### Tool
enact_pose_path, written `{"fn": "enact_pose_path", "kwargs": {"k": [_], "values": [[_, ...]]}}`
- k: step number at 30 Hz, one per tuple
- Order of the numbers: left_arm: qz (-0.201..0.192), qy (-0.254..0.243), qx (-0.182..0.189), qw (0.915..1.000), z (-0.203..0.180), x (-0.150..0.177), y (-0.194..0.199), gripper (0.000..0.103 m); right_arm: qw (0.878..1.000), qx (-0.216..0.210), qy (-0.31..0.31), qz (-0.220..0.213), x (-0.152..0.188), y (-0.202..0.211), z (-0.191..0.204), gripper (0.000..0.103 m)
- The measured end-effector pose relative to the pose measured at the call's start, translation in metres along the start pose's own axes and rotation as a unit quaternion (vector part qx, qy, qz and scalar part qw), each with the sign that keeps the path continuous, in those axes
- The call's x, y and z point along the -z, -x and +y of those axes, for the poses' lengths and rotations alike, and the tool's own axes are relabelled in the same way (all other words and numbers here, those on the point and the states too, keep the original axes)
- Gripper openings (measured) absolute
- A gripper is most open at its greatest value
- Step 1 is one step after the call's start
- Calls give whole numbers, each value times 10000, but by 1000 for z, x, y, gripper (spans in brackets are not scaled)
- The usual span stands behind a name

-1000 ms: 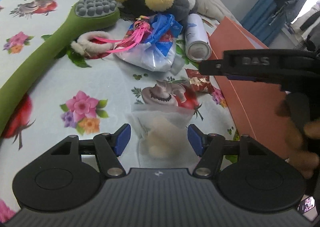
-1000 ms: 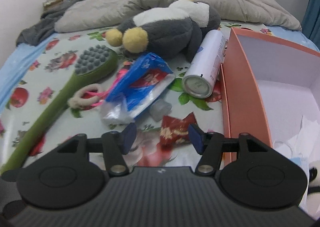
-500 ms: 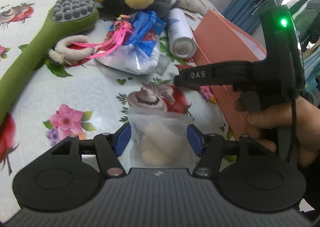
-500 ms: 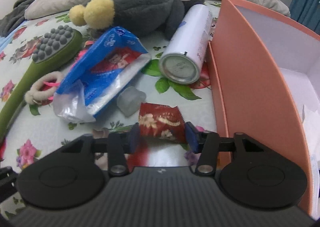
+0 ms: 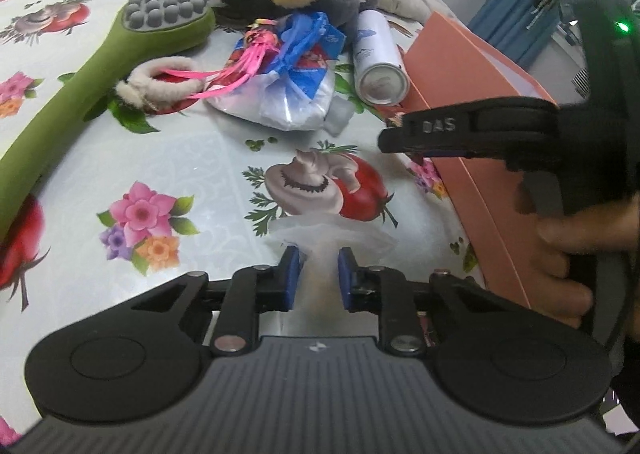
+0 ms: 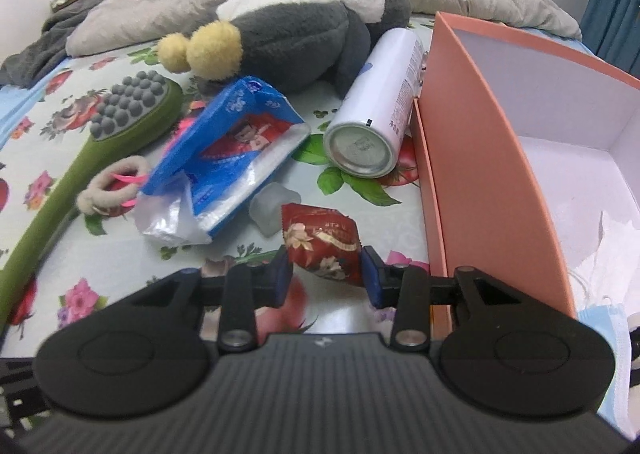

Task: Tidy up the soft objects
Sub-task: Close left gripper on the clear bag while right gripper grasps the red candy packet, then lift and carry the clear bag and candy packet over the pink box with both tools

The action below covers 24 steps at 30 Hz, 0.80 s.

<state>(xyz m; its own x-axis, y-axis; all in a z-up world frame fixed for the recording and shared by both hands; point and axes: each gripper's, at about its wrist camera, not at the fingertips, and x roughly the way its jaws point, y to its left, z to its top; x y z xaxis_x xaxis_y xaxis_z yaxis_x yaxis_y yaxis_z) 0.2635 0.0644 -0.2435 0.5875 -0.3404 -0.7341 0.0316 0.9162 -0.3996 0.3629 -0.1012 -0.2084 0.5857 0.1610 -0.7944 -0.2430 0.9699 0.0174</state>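
A clear plastic packet (image 5: 332, 232) of soft pale pieces lies on the flowered bedsheet, bunched between the blue pads of my left gripper (image 5: 316, 278), whose jaws are closing on it. In the right wrist view a red snack packet (image 6: 322, 240) sits between the pads of my right gripper (image 6: 325, 274), still closing and touching it on both sides. An open orange box (image 6: 480, 133) stands just right of it. A hand (image 5: 568, 254) holds the right gripper's handle beside the box wall (image 5: 460, 65).
Behind lie a grey and white plush toy (image 6: 300, 37), a white spray can (image 6: 380, 105), a blue tissue pack (image 6: 240, 149), a green massage brush (image 6: 100, 157), a fluffy hair tie (image 6: 116, 189) and a small clear lump (image 6: 274, 205). White paper and a blue face mask (image 6: 604, 318) are in the box.
My left jaws have narrowed sharply and now squeeze the clear packet. The right gripper moved in around the red snack packet and narrowed onto it.
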Motion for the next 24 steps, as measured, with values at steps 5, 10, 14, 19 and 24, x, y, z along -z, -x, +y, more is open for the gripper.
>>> {"fn": "enact_pose_path", "kwargs": {"k": [5, 10, 14, 19, 24], "values": [[-149, 83, -242, 9996, -3, 7, 11, 18, 9999, -135, 54, -8, 10, 12, 2, 40], [-233, 275, -411, 9985, 1, 14, 24, 17, 9995, -276, 144, -46, 20, 28, 7, 40], [-311, 394, -550, 9972, 3, 17, 39, 17, 9988, -446, 184, -80, 27, 41, 10, 40], [-450, 516, -743, 9949, 4, 20, 56, 17, 9972, -586, 381, -258, 38, 57, 16, 40], [-628, 558, -909, 9923, 0, 23, 73, 17, 9954, -684, 553, -390, 50, 74, 17, 40]]}}
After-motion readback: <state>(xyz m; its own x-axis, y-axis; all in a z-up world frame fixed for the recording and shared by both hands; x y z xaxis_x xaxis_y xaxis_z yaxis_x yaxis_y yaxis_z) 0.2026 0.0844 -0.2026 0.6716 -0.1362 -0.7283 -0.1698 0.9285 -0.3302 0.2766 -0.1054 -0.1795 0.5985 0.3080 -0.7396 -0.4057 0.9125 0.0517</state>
